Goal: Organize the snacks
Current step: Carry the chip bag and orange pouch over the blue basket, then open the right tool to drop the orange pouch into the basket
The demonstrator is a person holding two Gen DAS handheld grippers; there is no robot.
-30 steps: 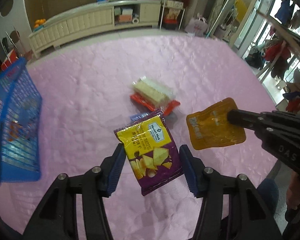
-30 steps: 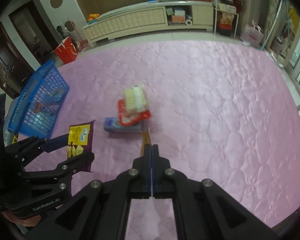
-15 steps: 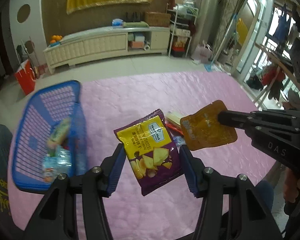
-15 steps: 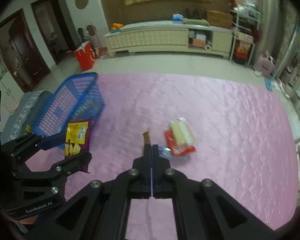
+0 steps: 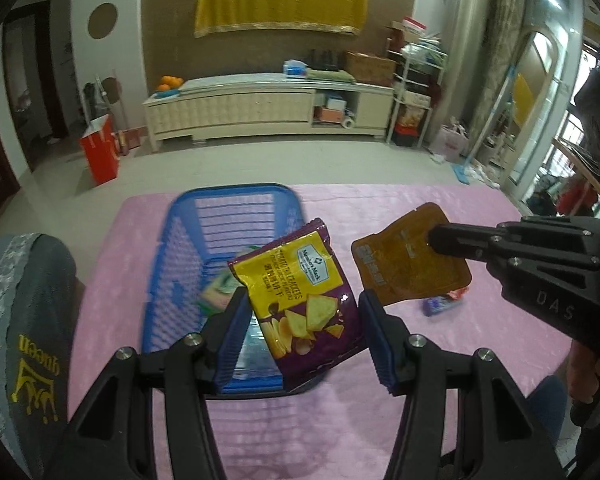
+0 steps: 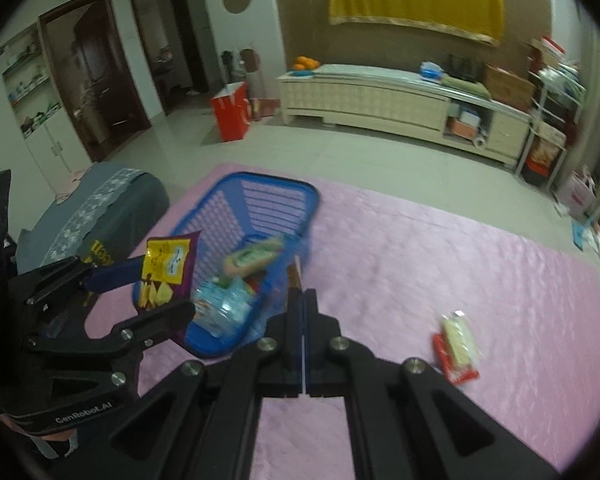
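My left gripper (image 5: 304,320) is shut on a purple and yellow cracker bag (image 5: 300,296), its blue pads pressing both sides. The bag hangs over the near part of the blue basket (image 5: 236,192), which holds several packets. My right gripper (image 6: 302,296) is shut on a flat orange pouch (image 5: 410,258), held in the air just right of the basket. In the right wrist view the pouch (image 6: 296,276) shows edge-on, and the left gripper (image 6: 148,292) with the cracker bag (image 6: 166,268) sits at the basket's (image 6: 268,180) left side.
A pink quilted cloth (image 6: 440,264) covers the table. A pale wafer pack on a red packet (image 6: 456,344) lies to the right, with a small purple packet (image 5: 440,305) nearby. A grey chair back (image 5: 20,320) stands at the table's left edge. A person's hand (image 5: 584,364) grips the right tool.
Both grippers have swung left and upward with their snacks. The basket has come from the left edge to beneath the cracker bag. The loose snack pile has slid off to the right.
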